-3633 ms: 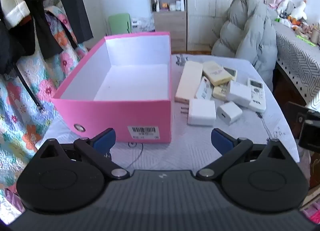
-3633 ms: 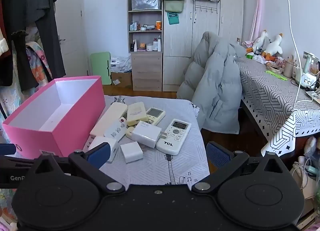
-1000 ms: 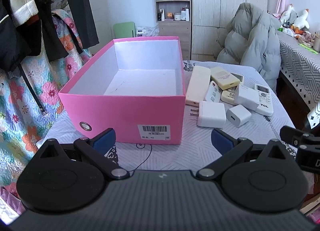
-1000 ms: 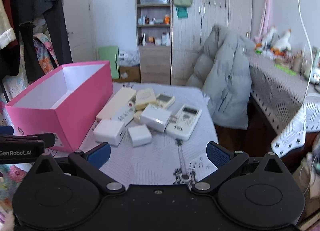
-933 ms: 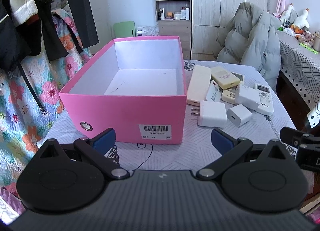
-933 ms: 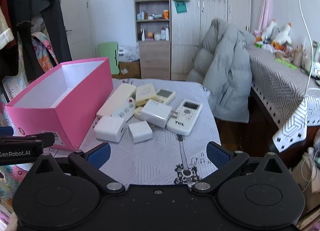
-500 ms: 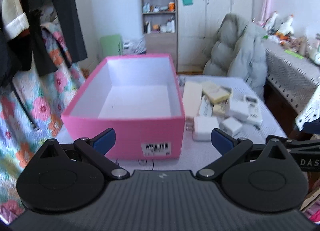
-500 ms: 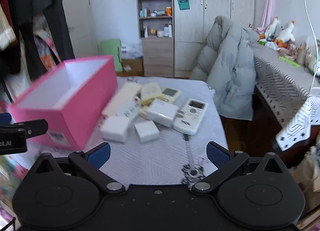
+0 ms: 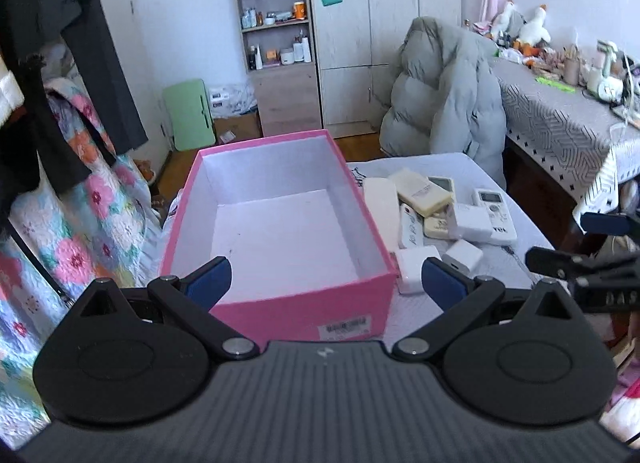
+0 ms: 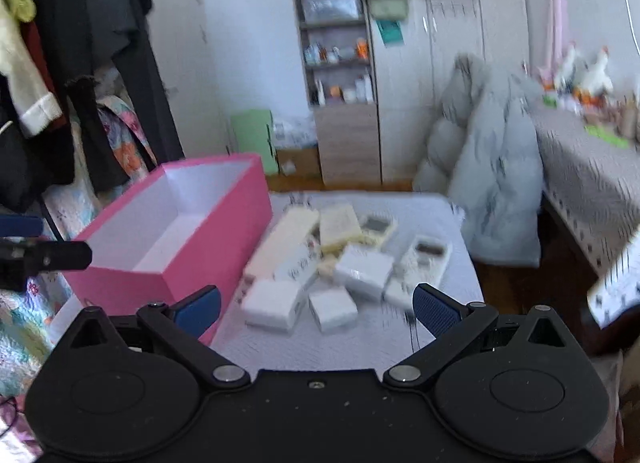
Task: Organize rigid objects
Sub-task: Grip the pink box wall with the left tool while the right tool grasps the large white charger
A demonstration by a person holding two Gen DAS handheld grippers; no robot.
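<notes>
L gripper (image 9: 324,281) sits nearest, fingers spread wide, nothing between them; it has risen vs 1 s ago, so the view now looks down into the box (image 9: 280,307) rather than at its front wall. R gripper (image 10: 316,309) also spread and empty, hovering over the near table (image 10: 360,343) edge; its frame is motion-blurred, so it's swinging in, and the pile sits closer to centre than 0.5 s ago.

Just past the fingers: box interior bare, nothing packed yet. Beside its right wall, the pile, untouched: big charger (image 9: 412,269) touching the box corner, small charger (image 9: 460,257) next to it, then a third charger (image 9: 470,221) on top of the remotes (image 9: 420,193), w/ the TCL remote (image 9: 494,215) at the outer edge.

Farther back: grey jacket (image 9: 444,91), shelf (image 9: 276,23).

Judgement: still approach phase; R looks set for a first pick, prob. a near charger.
</notes>
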